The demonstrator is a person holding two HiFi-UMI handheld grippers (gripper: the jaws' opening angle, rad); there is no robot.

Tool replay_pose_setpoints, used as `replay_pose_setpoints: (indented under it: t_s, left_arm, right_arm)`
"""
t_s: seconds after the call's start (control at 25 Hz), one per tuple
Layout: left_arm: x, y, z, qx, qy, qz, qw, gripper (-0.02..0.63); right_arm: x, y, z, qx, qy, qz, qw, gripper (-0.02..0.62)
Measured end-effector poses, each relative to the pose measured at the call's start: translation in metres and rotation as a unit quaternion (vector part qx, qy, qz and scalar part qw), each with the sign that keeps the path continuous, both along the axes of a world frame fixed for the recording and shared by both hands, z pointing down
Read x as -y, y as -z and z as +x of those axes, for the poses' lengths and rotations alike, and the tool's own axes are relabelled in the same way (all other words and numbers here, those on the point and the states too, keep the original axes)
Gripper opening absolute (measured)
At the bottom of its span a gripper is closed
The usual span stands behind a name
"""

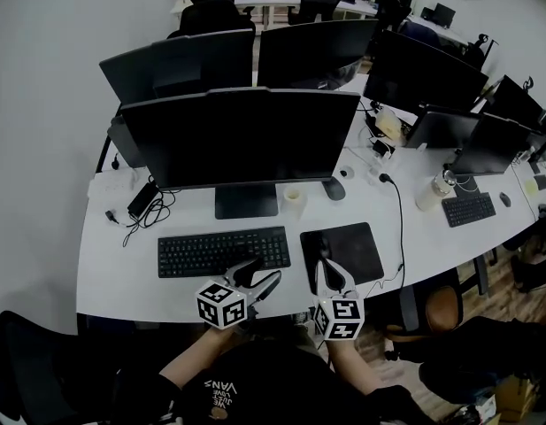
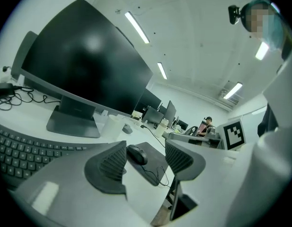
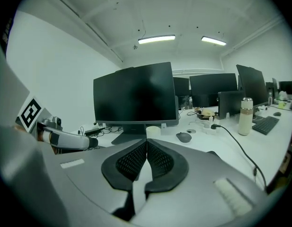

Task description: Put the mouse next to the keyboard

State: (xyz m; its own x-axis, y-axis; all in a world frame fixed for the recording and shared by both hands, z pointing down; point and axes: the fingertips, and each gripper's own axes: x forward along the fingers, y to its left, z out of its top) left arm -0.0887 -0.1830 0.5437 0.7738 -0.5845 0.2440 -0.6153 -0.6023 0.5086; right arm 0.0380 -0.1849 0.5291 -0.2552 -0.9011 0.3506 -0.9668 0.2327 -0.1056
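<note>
A black wired mouse [image 2: 137, 154] lies on a black mouse pad [image 1: 354, 246], to the right of the black keyboard [image 1: 224, 251]. In the left gripper view the mouse shows beyond the gap between the jaws, apart from both. My left gripper [image 1: 257, 279] is open and empty above the table's front edge, just below the keyboard. My right gripper [image 1: 325, 271] hangs over the pad's near left corner. In the right gripper view the right gripper [image 3: 146, 145] has its pads pressed together with nothing between them. The head view does not show the mouse clearly.
A big monitor [image 1: 240, 140] stands behind the keyboard, with a pale cup [image 1: 294, 202] and a grey mouse [image 1: 334, 188] near its base. A black cable [image 1: 401, 228] runs down past the pad. A charger and cords [image 1: 144, 202] lie at the left. A bottle [image 1: 429, 193] and a second keyboard [image 1: 468, 209] are at the right.
</note>
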Motion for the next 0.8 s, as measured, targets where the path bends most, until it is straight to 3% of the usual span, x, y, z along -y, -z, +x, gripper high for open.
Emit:
replay_pose_setpoints:
  t_s: [0.32,0.8]
  left_arm:
    - [-0.027,0.005,-0.006,0.021,-0.015,0.023,0.9994,0.212]
    - [-0.054,0.000,-0.025,0.055,-0.003,0.051,0.9972,0.037]
  right_arm:
    - [-0.024,0.005,-0.005,-0.011,0.004,-0.001,1.000,0.005]
    - [-0.054,0.000,-0.022,-0.015,0.028,-0.017,0.999,0.005]
